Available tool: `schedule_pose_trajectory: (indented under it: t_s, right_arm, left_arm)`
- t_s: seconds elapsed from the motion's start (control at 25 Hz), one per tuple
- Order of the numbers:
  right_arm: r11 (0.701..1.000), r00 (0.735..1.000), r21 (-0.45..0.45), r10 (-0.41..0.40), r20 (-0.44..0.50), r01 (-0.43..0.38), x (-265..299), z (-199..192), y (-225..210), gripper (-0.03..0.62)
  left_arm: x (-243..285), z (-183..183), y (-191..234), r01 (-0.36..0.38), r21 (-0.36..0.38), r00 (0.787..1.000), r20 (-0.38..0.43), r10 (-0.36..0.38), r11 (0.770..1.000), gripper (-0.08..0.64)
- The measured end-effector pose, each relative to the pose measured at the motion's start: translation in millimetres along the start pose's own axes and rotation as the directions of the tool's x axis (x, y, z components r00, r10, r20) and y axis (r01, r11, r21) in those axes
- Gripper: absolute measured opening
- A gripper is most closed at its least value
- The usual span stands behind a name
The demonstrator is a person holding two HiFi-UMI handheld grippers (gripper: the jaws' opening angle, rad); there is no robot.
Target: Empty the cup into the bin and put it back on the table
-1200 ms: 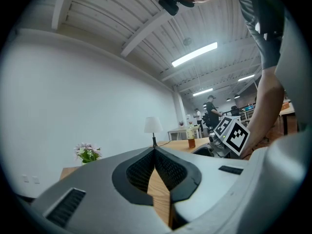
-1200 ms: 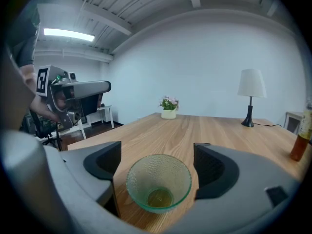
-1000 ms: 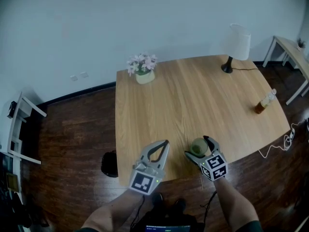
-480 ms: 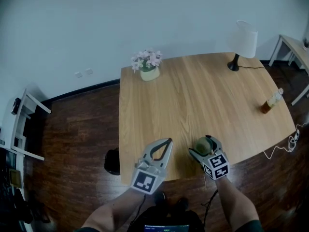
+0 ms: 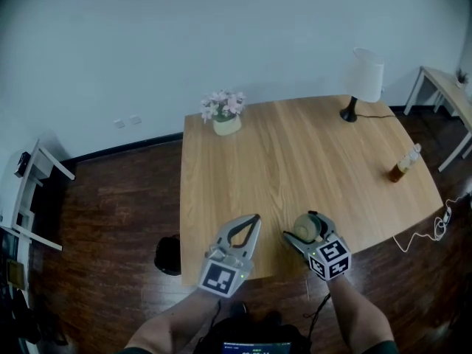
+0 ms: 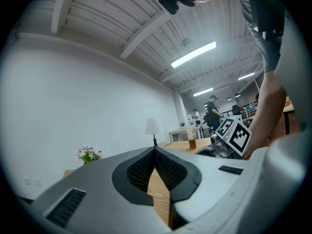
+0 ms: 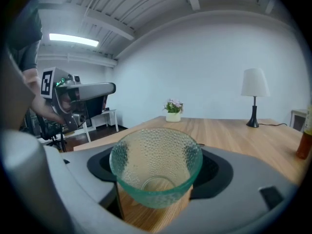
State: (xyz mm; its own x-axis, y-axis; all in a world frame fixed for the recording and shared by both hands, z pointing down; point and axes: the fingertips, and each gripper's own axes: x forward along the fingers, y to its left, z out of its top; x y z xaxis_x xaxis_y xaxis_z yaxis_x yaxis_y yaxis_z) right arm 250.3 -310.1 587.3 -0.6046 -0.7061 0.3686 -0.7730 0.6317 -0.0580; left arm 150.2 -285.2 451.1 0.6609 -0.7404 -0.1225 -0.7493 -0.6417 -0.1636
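Glass with a pebbled, pale green wall makes the cup (image 7: 156, 169), so I judge it stiff, rather light, breakable and a bit slippery, though the bumps should help the pads. It sits between the 2 jaws of the right tongs (image 5: 307, 226), over the near edge of the table (image 5: 295, 153). These jaws have just been closing, and they now appear to clasp the wall from 2 sides, below the flared rim. That middle band seems the proper place to hold, because the body narrows toward the base and could slide down under a weak squeeze. The left tongs (image 6: 156, 155) are clenched on nothing, tips meeting. Whether the base touches the wood or hangs just above it, I cannot tell. Inside I see no content, only wood through the glass, but a little clear liquid would be hard to notice. A dark shape (image 5: 168, 254) on the floor beside the table's left edge may be the bin; it is too small and dark to be sure.
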Motion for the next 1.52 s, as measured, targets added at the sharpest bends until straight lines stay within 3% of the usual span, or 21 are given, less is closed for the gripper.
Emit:
schedule_pose_trajectory:
  t_s: [0.44, 0.84, 1.12, 1.28, 1.52]
  right_arm:
    - [0.999, 0.998, -0.045, 0.033, 0.058, -0.03, -62.1, 97.4, 28.6, 0.407]
    - [0.995, 0.99, -0.057, 0.09, 0.104, -0.085, -104.8, 169.3, 62.3, 0.407]
    - [0.975, 0.975, -0.111, 0.203, 0.088, -0.193, -107.8, 199.8, 103.3, 0.407]
    - [0.952, 0.958, -0.162, 0.274, 0.084, -0.259, -102.6, 217.8, 123.4, 0.407]
    - [0.897, 0.913, -0.214, 0.405, 0.05, -0.387, -84.6, 229.3, 159.2, 0.407]
  left_arm:
    - [-18.8, 75.8, 3.9, -0.025, 0.032, 0.996, 0.081, 0.022, 0.999, -0.008]
    - [-49.9, 123.1, 4.7, -0.066, 0.062, 0.988, 0.141, 0.057, 0.996, -0.008]
    - [-72.3, 157.7, 18.0, -0.136, 0.093, 0.974, 0.195, 0.116, 0.986, -0.008]
    - [-104.0, 170.8, 36.0, -0.224, 0.119, 0.96, 0.199, 0.198, 0.967, -0.008]
    - [-165.4, 172.7, 59.8, -0.371, 0.168, 0.926, 0.144, 0.349, 0.913, -0.008]
